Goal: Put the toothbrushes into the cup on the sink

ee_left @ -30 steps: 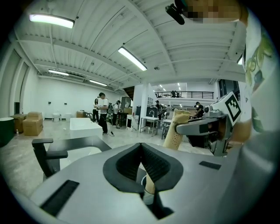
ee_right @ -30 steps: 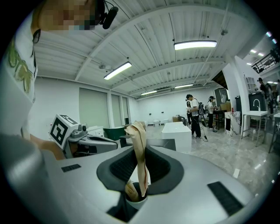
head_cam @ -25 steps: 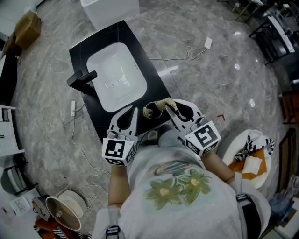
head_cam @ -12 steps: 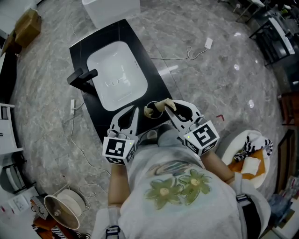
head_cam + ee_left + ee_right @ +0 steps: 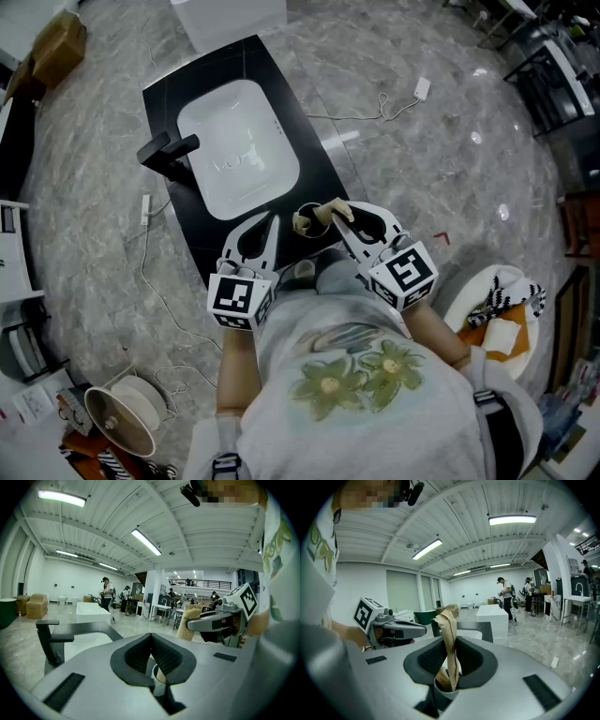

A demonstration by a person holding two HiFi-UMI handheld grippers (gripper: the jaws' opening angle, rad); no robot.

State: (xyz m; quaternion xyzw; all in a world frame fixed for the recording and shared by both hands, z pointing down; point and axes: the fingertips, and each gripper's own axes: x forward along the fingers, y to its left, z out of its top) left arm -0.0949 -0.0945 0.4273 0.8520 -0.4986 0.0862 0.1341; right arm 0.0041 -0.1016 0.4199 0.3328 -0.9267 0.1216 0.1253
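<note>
My right gripper [image 5: 339, 214] is shut on a tan paper-wrapped toothbrush [image 5: 316, 215] over the near end of the black counter [image 5: 314, 173]. In the right gripper view the wrapped toothbrush [image 5: 449, 630] stands upright between the pads, with its lower end inside a white cup [image 5: 445, 693] that holds another tan packet. The cup [image 5: 306, 228] sits just in front of the white sink [image 5: 239, 150]. My left gripper [image 5: 271, 221] hovers left of the cup, shut with nothing in it. In the left gripper view the jaws meet [image 5: 151, 637], and the cup [image 5: 158, 685] shows behind them.
A black faucet [image 5: 167, 150] stands at the sink's left side. A white box [image 5: 230, 19] lies beyond the counter, cables run across the marble floor, a cable reel [image 5: 117, 422] sits at lower left, and a basket with cloth [image 5: 502, 309] at right.
</note>
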